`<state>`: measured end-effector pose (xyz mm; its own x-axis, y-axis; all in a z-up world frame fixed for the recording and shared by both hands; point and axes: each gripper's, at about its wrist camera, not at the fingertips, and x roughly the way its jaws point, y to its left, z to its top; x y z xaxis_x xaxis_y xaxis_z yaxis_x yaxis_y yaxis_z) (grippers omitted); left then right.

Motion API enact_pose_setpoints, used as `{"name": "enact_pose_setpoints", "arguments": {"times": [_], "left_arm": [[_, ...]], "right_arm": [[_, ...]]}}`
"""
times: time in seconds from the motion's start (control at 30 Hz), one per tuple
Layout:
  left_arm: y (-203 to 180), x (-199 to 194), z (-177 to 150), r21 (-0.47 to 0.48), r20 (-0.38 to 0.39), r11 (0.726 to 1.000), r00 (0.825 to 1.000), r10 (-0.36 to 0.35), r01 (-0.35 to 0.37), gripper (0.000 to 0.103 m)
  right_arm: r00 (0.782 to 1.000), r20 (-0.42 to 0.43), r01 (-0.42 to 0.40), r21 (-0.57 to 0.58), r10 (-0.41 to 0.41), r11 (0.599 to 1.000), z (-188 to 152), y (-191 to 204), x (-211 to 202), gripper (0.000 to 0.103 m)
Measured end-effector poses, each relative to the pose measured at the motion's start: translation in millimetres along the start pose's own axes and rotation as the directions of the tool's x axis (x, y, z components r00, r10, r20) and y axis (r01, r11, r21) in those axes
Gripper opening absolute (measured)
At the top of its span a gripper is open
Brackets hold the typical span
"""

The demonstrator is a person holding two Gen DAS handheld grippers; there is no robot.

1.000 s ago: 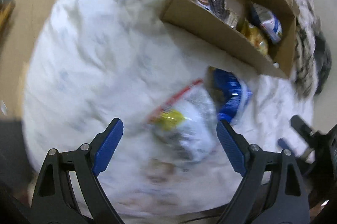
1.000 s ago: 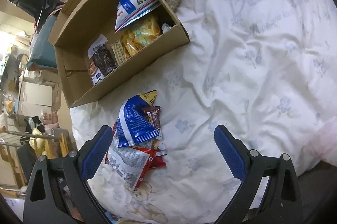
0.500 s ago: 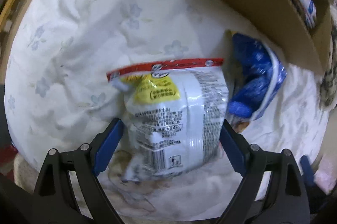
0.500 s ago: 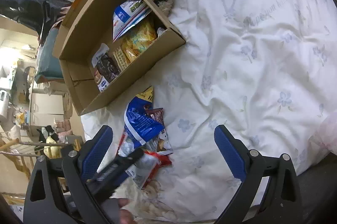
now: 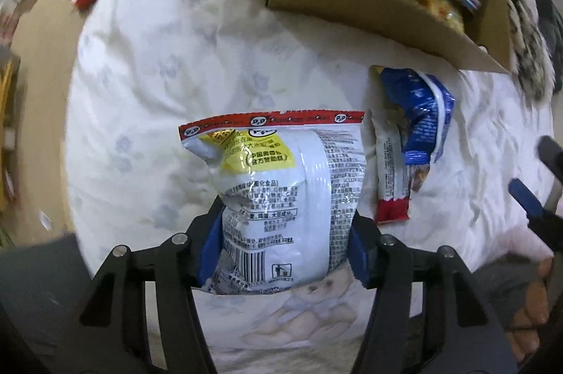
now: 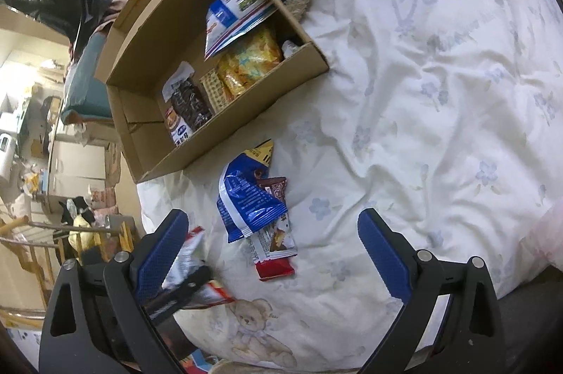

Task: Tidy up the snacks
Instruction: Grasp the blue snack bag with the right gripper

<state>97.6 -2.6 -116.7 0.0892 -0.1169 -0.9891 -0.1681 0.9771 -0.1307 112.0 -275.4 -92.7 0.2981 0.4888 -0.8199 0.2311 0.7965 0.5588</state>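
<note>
A: White floral quilt on the bed point(image 6: 440, 134), cardboard box point(image 5: 369, 8) at its far edge. Your left gripper point(image 5: 283, 251) has just been closing — its pads now pinch the white snack bag point(image 5: 281, 191), which sits low on the quilt.

B: Right gripper point(image 6: 271, 254)?

A: Wide open, empty, above the blue packet point(image 6: 246, 198). Next, likely — lift your bag clear and carry it over the box wall.

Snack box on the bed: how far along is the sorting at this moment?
Done: several packets already lie in the cardboard box. In hand: the left gripper, whose jaws have just been closing, pinches the white snack bag. Left: the blue packet and the red-ended bar beside it lie on the bedsheet. The right gripper is open and empty.
</note>
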Motion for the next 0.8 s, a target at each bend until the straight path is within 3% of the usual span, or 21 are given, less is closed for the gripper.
{"name": "enact_pose_setpoints", "arguments": {"times": [0.2, 0.27, 0.4, 0.57, 0.63, 0.8], "left_arm": [[2.5, -20.0, 4.3, 0.082, 0.071, 0.995, 0.996, 0.046, -0.051, 0.056], [6.3, -14.3, 5.2, 0.092, 0.049, 0.995, 0.998, 0.042, -0.047, 0.056], [21.8, -11.9, 12.1, 0.023, 0.032, 1.000, 0.999, 0.006, -0.006, 0.056], [27.5, -18.1, 14.8, -0.006, 0.116, 0.999, 0.992, 0.042, -0.042, 0.056], [27.2, -19.4, 15.8, -0.011, 0.143, 0.998, 0.988, 0.066, -0.065, 0.056], [34.0, -14.7, 23.2, -0.034, 0.139, 0.995, 0.985, 0.098, -0.094, 0.056]], "right_arm": [[0.999, -0.049, 0.015, -0.061, -0.018, 0.998, -3.4, 14.7, 17.1, 0.099], [0.997, -0.063, 0.027, -0.129, -0.035, 0.991, -2.3, 28.8, 26.0, 0.099], [0.996, -0.052, 0.061, -0.228, -0.075, 0.972, -1.0, 49.5, 36.8, 0.099], [0.983, -0.007, 0.168, -0.354, -0.182, 0.920, 6.0, 70.5, 61.6, 0.099], [0.976, 0.022, 0.211, -0.347, -0.217, 0.914, 9.4, 73.3, 66.6, 0.099], [0.977, -0.022, 0.190, -0.345, -0.210, 0.919, 15.9, 75.3, 88.4, 0.099]]}}
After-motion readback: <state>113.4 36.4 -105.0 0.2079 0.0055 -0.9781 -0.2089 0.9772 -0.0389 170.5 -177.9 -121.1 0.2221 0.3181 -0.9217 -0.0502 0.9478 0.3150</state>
